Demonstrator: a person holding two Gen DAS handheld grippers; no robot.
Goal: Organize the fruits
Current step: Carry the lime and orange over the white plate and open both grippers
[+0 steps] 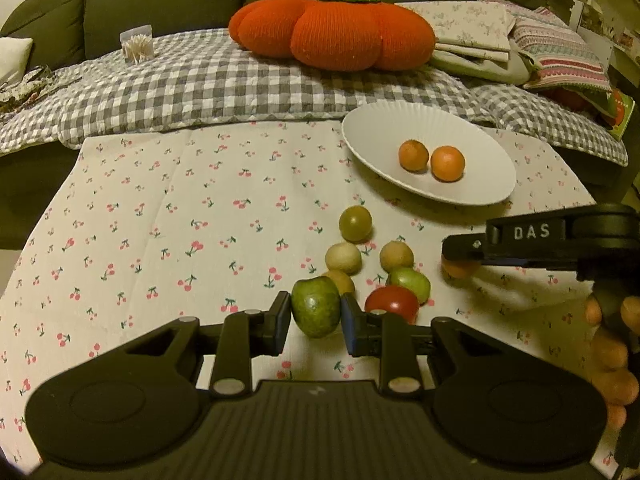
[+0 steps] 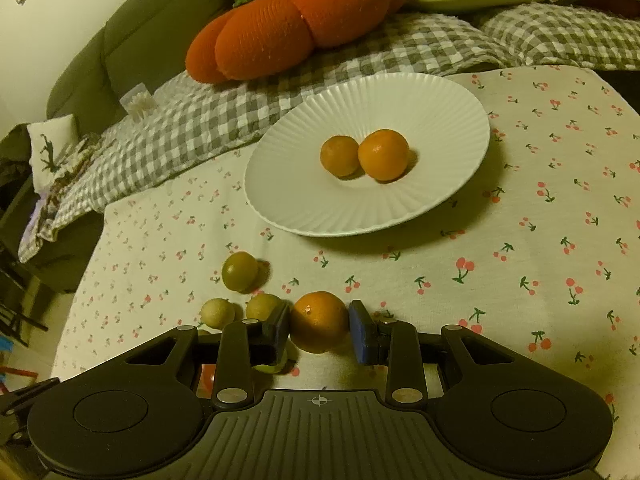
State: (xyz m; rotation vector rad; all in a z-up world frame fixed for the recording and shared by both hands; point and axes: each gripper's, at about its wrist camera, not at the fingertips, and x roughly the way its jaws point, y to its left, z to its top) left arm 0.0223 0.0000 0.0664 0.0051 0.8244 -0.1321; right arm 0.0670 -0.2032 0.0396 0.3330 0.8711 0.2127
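My left gripper [image 1: 316, 316] is shut on a green apple [image 1: 316, 307] low over the cherry-print cloth. Behind it lie a red tomato [image 1: 393, 303], a small green fruit [image 1: 410, 282], two pale round fruits [image 1: 343, 258] and an olive-green fruit [image 1: 355, 223]. My right gripper [image 2: 319, 326] has its pads around an orange [image 2: 319, 322]; the left pad touches it and a narrow gap shows at the right pad. In the left wrist view the right gripper [image 1: 460, 258] comes in from the right over that orange [image 1: 459, 269]. A white ribbed plate [image 2: 400, 92] holds two oranges [image 2: 383, 155].
A cherry-print cloth [image 1: 180, 220] covers the table. Behind it lies a grey checked blanket [image 1: 200, 80] with an orange pumpkin cushion [image 1: 332, 32], folded textiles [image 1: 520, 40] at the back right and a box of toothpicks [image 1: 138, 44]. A green sofa stands at the back.
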